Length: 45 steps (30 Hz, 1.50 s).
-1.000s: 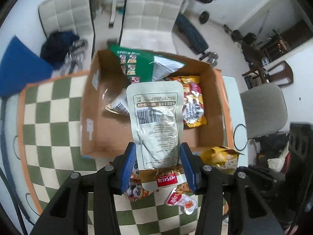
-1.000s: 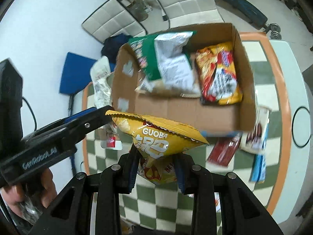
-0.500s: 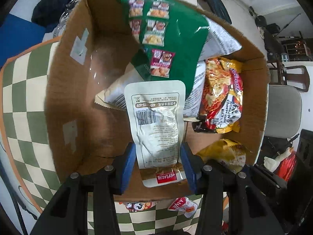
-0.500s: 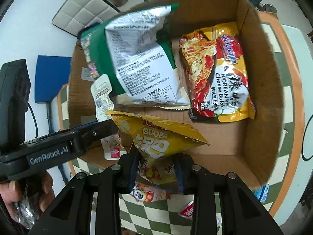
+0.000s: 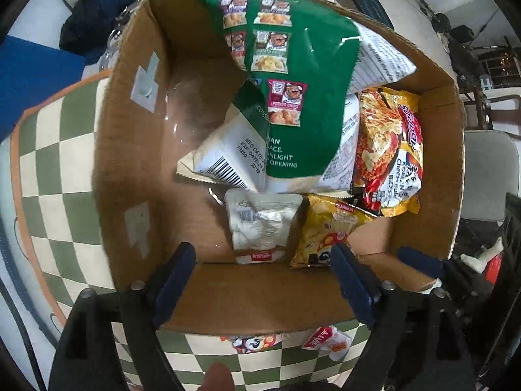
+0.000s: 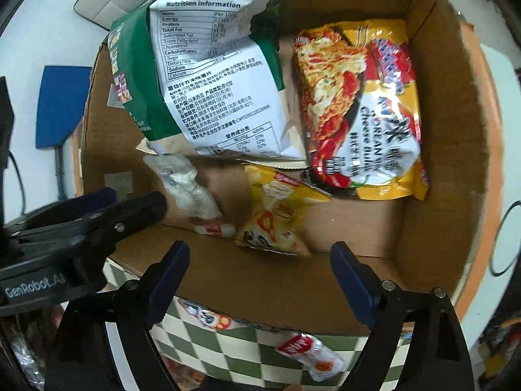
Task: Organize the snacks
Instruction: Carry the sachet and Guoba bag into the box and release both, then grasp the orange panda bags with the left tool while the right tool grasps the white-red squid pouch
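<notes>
Blue-padded, both the left tool (image 5: 263,280) and right tool (image 6: 260,273) are opening wide, gripping nothing.

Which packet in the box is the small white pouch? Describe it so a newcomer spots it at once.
Look inside the cardboard box, by its near wall. The white pouch lies below the big green chips bag, left of the small yellow packet. It alone is plain white with a red label.
</notes>
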{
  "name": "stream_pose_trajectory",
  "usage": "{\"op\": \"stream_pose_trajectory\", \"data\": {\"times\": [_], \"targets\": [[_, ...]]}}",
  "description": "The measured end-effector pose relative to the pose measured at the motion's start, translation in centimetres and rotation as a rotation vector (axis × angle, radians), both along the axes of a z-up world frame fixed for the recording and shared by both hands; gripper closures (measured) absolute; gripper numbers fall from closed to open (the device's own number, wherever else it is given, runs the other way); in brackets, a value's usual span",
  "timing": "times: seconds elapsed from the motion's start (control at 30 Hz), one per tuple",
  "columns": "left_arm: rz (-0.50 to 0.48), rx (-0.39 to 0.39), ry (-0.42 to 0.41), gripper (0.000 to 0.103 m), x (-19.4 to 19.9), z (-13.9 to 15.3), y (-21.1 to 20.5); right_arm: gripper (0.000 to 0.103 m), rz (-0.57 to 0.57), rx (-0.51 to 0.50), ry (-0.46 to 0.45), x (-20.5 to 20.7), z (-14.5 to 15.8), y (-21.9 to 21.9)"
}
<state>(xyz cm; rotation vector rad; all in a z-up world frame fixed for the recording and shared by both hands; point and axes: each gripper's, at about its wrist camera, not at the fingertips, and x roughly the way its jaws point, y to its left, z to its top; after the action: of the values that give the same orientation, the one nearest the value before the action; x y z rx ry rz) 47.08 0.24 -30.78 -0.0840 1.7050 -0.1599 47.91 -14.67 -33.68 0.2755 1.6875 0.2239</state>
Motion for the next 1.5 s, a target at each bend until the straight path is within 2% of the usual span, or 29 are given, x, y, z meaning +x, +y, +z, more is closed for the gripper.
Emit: {"op": "stream_pose_trajectory", "data": {"times": [0.17, 0.23, 0.43, 0.6, 1.0, 1.13, 1.23, 1.3, 1.5], "targets": [[-0.006, 0.021, -0.070, 0.013, -1.8, 2.2, 0.3, 0.010, 0.010, -0.047, -0.025, -1.1, 1.6, -0.8], [-0.003, 0.026, -0.103, 0.003, -2.6, 3.2, 0.4, 0.008, 0.019, -0.069, -0.041, -1.8, 2.1, -1.2], [-0.009, 0.052, -0.219, 0.002, -4.8, 6.2, 0.2, 0.008, 0.026, -0.098, -0.104, -4.0, 4.7, -2.6], [-0.020, 0.066, -0.280, 0.002, -6.3, 8.6, -0.4, 0.007, 0.022, -0.101, -0.165, -5.3, 7.5, -2.2], [0.002, 0.045, -0.382, 0.002, -8.2, 13.8, -0.7, 0.007, 0.002, -0.071, -0.286, -7.5, 12.8, -2.0], [0.027, 0.053, -0.422, 0.002, -10.3, 14.9, -0.6, 0.004, -0.007, -0.047, -0.315, -9.3, 13.9, -2.5], [0.053, 0.052, -0.413, 0.002, -12.9, 14.0, -0.2, 0.004, 0.009, -0.045, -0.304, -11.4, 13.2, -2.7], [0.070, 0.050, -0.380, 0.002, -15.2, 12.0, 0.2, 0.004, 0.029, -0.057, -0.275, -13.3, 11.6, -2.8], [0.067, 0.081, -0.170, 0.002, -19.9, 3.1, 1.4, 0.004, 0.088, -0.115, -0.093, -19.3, 3.1, -3.3]]}}
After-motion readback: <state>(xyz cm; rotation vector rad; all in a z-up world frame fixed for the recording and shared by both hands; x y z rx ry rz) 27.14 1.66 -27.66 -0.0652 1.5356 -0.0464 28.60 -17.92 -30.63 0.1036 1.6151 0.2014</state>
